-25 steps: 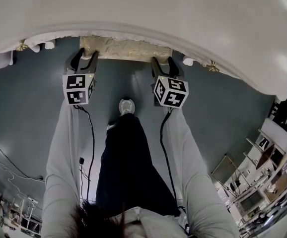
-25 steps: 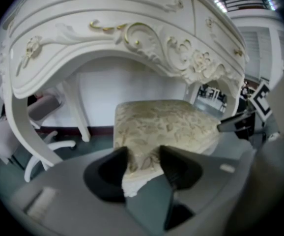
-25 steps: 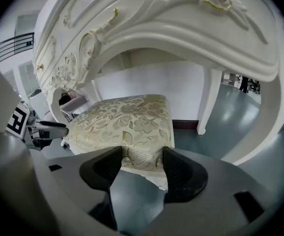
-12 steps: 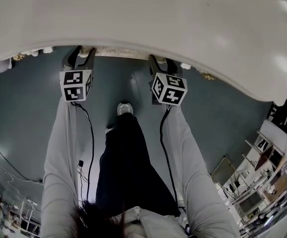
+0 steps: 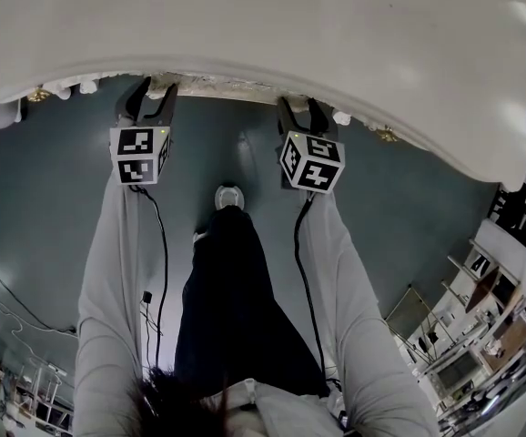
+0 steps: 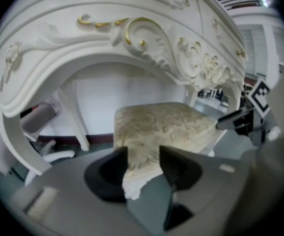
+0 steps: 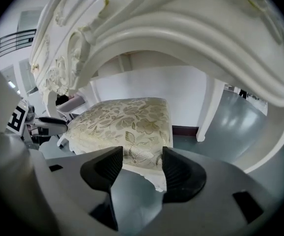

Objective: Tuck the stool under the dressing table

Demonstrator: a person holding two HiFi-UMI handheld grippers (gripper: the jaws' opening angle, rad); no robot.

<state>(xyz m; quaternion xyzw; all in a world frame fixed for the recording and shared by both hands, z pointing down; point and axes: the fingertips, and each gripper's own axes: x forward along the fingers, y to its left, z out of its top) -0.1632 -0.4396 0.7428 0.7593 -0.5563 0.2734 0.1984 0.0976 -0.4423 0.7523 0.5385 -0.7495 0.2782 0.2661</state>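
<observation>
Now our left gripper (image 6: 143,157) clenches the near left corner of the cream floral-brocade cushioned stool (image 6: 164,124), and our right gripper (image 7: 142,160) clenches its near right corner. Ahead of both grippers, the seat lies almost wholly beneath the white carved gilt-scrolled dressing table (image 5: 272,25).

Ahead of your left gripper (image 6: 143,168) the stool (image 6: 161,127) sits beneath the dressing table (image 6: 132,38), its near corner between the jaws. Your right gripper (image 7: 138,168) lies off to the right, with the seat's other near corner between its jaws. A table leg (image 6: 14,141) stands left of the left gripper, and another leg (image 7: 208,109) stands ahead and right of the right gripper.
</observation>
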